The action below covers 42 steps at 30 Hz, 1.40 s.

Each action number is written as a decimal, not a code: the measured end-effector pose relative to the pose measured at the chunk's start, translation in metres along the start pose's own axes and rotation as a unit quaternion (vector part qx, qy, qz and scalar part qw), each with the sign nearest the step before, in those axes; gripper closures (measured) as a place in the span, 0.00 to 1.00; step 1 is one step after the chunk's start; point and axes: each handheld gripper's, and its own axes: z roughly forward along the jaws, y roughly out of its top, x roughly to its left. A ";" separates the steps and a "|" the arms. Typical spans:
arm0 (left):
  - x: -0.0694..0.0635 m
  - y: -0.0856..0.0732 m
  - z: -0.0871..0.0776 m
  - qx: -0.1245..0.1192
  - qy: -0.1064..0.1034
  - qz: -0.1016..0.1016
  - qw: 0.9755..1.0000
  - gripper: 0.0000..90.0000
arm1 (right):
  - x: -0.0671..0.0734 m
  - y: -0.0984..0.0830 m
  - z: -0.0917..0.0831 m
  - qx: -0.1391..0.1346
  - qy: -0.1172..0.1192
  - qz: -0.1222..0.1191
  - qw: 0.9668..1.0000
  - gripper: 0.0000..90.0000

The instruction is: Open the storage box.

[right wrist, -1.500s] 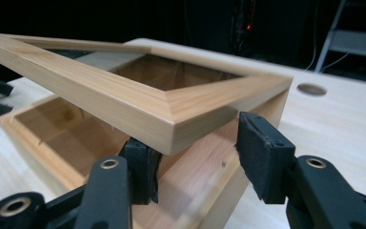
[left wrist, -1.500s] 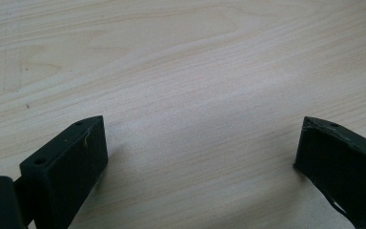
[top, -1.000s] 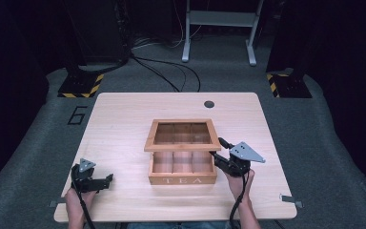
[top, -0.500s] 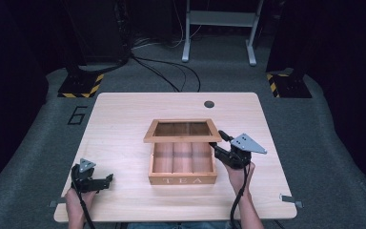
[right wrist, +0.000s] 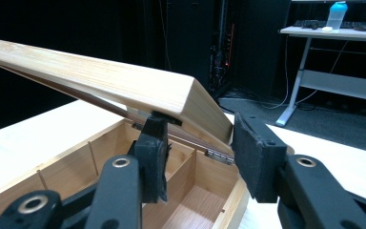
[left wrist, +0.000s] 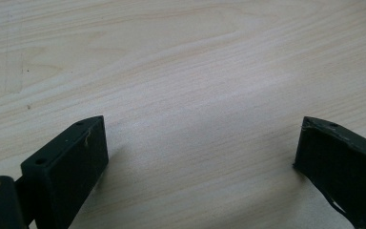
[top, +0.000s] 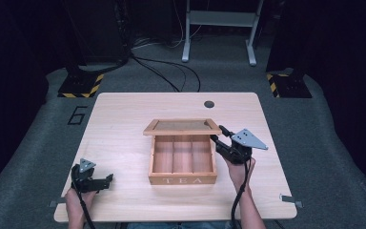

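A wooden tea box (top: pixel 182 180) marked TEA stands mid-table, its three compartments bare. Its glass-paned lid (top: pixel 182 127) is tilted up on the rear hinges. My right gripper (top: pixel 219 133) is at the lid's right front corner. In the right gripper view the lid (right wrist: pixel 100 81) slants overhead with its corner between the jaws of the right gripper (right wrist: pixel 200 138), one jaw under the rim and one outside. The box interior (right wrist: pixel 190 200) lies below. My left gripper (top: pixel 108 180) rests low at the table's front left. The left gripper (left wrist: pixel 200 143) stands open over bare wood.
The light wooden table (top: pixel 124 124) has a small dark round cap (top: pixel 209 104) near its far edge. Beyond it are floor cables (top: pixel 167 71), a white desk frame (top: pixel 219 28) and yellow-black striped bases (top: pixel 78 86).
The lid has swung up from nearly flat to steeply raised, and the right gripper has travelled up and back with it. The left gripper has stayed put.
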 end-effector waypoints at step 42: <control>0.001 0.000 0.000 0.003 -0.002 -0.001 1.000 0.04 | -0.034 0.058 0.034 0.063 0.035 0.045 0.996 0.65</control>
